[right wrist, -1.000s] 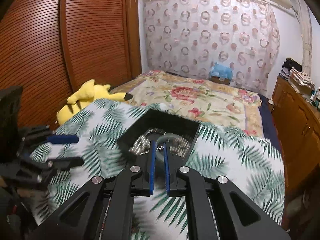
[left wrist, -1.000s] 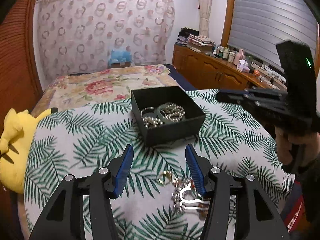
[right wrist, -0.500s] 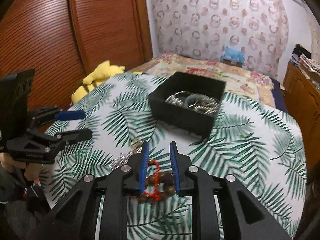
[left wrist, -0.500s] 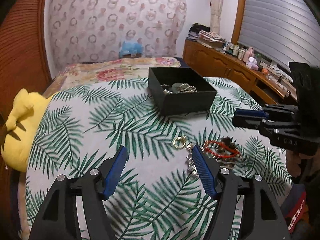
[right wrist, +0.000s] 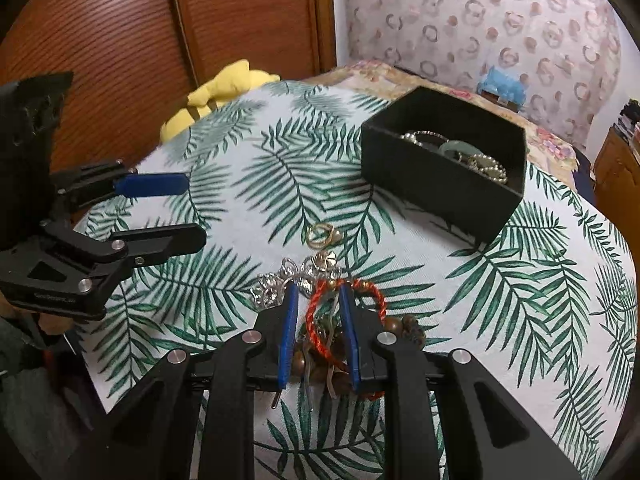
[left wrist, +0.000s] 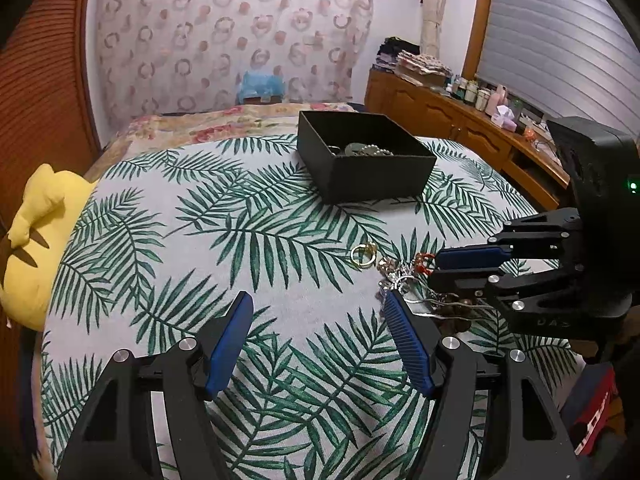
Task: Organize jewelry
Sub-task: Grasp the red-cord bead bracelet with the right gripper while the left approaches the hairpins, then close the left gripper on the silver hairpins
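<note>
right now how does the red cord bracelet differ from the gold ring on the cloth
The red cord bracelet is a big twisted loop; the gold ring is a small metal band. The bracelet lies in the tangled jewelry pile between the right gripper fingers; the ring lies apart, nearer the black box. Both rest on the leaf-print cloth, outside the box.
</note>
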A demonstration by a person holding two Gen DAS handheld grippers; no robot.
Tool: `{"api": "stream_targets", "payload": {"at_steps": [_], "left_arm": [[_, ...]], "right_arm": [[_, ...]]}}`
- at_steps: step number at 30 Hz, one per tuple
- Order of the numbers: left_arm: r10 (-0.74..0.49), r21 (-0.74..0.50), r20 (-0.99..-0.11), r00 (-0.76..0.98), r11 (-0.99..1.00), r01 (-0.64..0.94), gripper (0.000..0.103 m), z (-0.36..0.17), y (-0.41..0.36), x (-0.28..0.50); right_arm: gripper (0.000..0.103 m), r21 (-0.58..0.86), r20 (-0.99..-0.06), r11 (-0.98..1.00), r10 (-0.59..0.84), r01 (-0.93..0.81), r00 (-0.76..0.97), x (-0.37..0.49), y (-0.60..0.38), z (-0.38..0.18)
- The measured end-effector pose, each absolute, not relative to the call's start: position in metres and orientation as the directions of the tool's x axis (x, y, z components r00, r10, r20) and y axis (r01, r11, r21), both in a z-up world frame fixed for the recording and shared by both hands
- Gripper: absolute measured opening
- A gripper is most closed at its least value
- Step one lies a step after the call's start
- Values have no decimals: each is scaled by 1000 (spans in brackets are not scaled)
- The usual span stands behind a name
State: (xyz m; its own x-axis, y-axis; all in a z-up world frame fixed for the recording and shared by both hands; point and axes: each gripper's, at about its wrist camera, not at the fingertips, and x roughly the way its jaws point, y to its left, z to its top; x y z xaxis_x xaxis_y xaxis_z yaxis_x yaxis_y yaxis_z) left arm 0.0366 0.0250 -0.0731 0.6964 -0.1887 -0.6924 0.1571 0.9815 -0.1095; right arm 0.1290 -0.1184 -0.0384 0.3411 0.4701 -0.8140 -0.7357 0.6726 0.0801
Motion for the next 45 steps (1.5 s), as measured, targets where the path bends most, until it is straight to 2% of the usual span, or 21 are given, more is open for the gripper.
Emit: {"api": "stream_targets", "payload": {"at_steps": [2,3,5,20,22,31,32,38,45], "left_arm": [[-193,-112,-697,690,981,161,65,-75,23,37],[-196,-114,-698,689,980,163,65,-76,22,37],[-203,-117,-701,683,978,170,65,-77,20,38],[-289,-160,-738,610,953,257,64,-92,-6,64],[-302,-173,-748,591,948,266,58,-95,-8,70],[-305,-162,-757,578,944,286,58,-100,-19,80],[-304,-159,-756,580,945,287,57,-101,-20,80],[-308,-139,-751,583,938,317,22,-102,-27,77],[-279,-114,-737,616,949,295,15,-97,-26,72]], "right_arm": [[23,79,-819,670,465,-738,335,130,-118,-40],[19,83,-822,666,466,-741,328,130,-118,-41],[4,87,-818,662,474,-744,327,130,-119,-41],[4,76,-706,708,535,-702,463,126,-166,9],[4,78,-702,713,535,-696,469,126,-170,10],[4,79,-711,725,523,-685,471,127,-172,-1],[4,80,-711,725,523,-685,470,127,-172,-1],[4,84,-711,727,523,-681,470,127,-174,-4],[4,89,-714,733,519,-674,471,127,-180,-8]]}}
